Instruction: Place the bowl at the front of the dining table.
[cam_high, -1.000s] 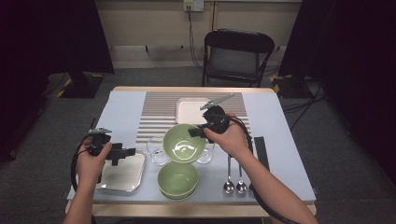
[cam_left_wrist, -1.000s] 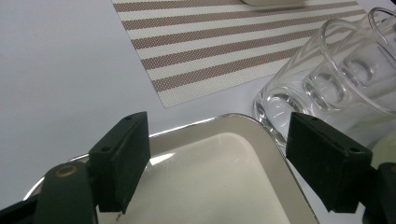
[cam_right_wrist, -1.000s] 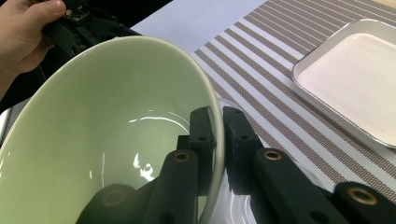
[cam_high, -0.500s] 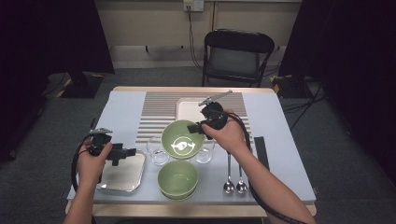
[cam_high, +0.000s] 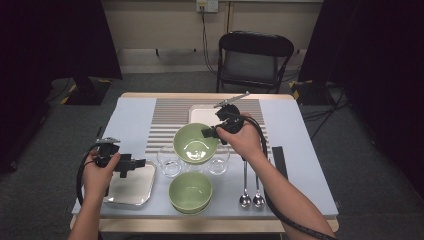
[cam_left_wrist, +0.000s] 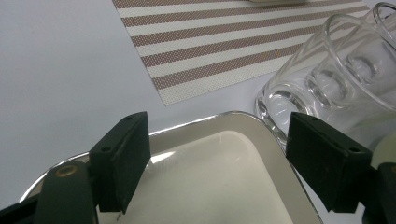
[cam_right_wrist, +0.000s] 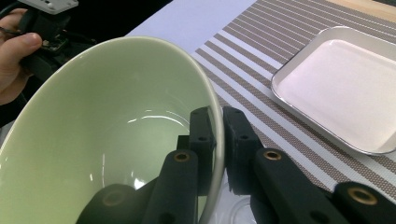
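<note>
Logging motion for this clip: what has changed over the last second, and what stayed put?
The right gripper, shut on the rim of the green bowl, has carried it a little farther from the person, toward the white tray on the striped mat. The left gripper stays open over the metal tray. The second green bowl, the glasses and the spoons have not moved.

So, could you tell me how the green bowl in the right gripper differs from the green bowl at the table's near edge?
The held bowl is clamped by its rim in the right gripper; the near bowl is touched by neither gripper. The held bowl is tilted and lifted above the glasses; the near bowl sits upright on the table. The held bowl is single; the near one looks stacked on another. Both are pale green, glossy and empty.
</note>
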